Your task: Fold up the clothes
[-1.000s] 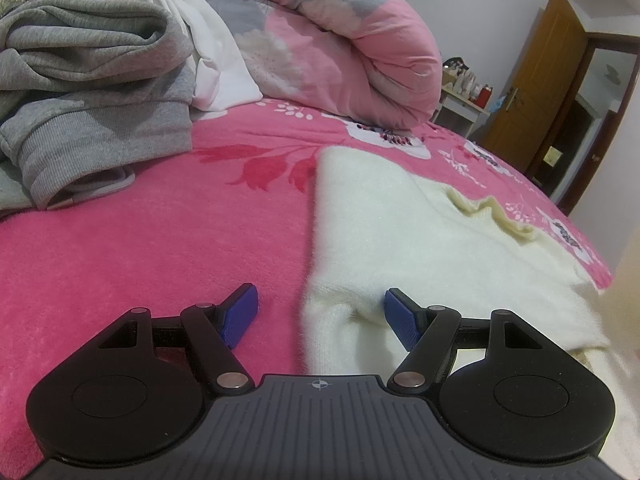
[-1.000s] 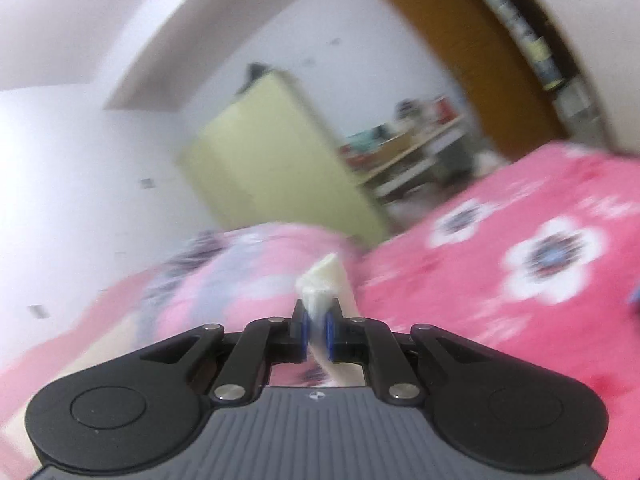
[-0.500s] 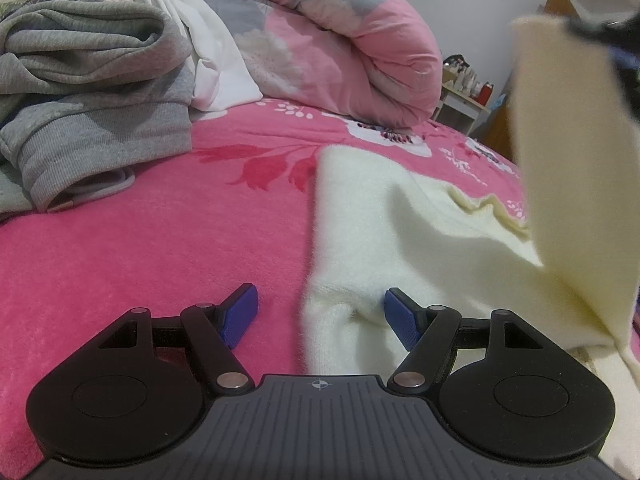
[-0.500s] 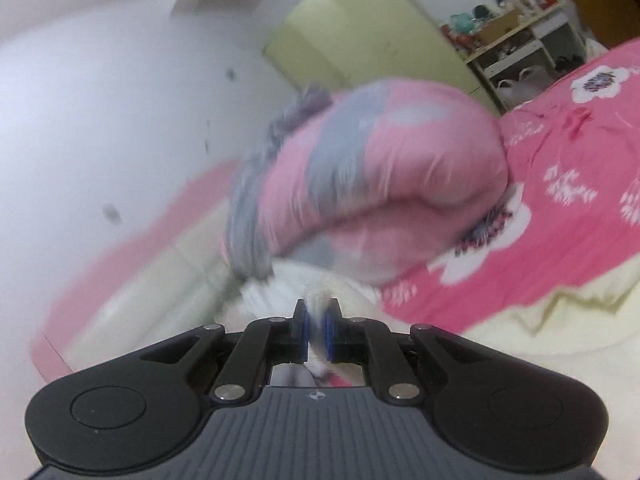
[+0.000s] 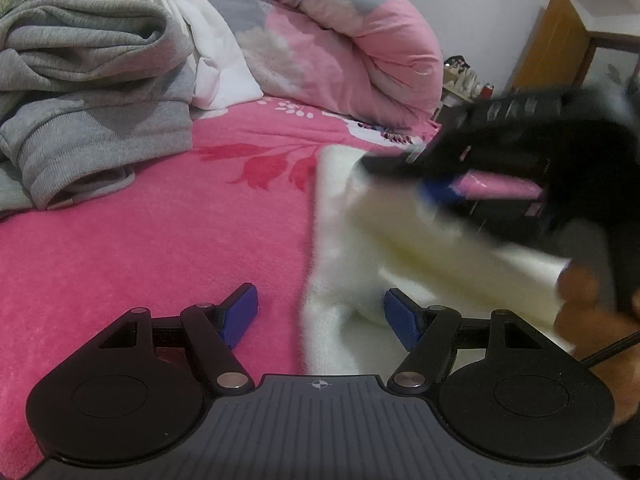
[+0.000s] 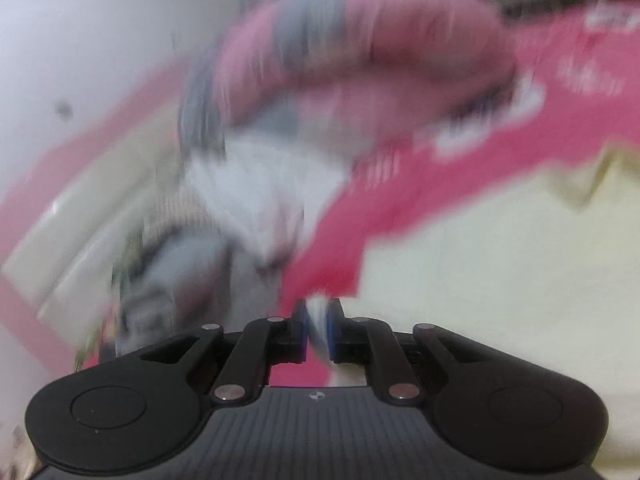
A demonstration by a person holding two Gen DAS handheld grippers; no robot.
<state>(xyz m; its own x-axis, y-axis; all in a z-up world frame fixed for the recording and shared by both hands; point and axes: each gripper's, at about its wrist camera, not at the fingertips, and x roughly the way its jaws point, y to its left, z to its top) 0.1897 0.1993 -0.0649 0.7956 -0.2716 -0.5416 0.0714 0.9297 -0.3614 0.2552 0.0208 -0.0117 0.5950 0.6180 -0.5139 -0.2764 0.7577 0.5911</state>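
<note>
Left gripper (image 5: 320, 312) spread; right gripper (image 6: 318, 326), jaws just easing apart, around blurred cream sweater (image 5: 440, 248) (pinch unclear).

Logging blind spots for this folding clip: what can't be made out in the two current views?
- Right wrist view: motion blur smears the clothes pile and rolled quilt; whether the right gripper still pinches the cream sweater is unclear, as its jaws have just been opening.
- Left wrist view: the right gripper is blurred and hides the sweater's far part.
- The sweater's right side runs off the frame edge.
- Shelf items too small.
</note>
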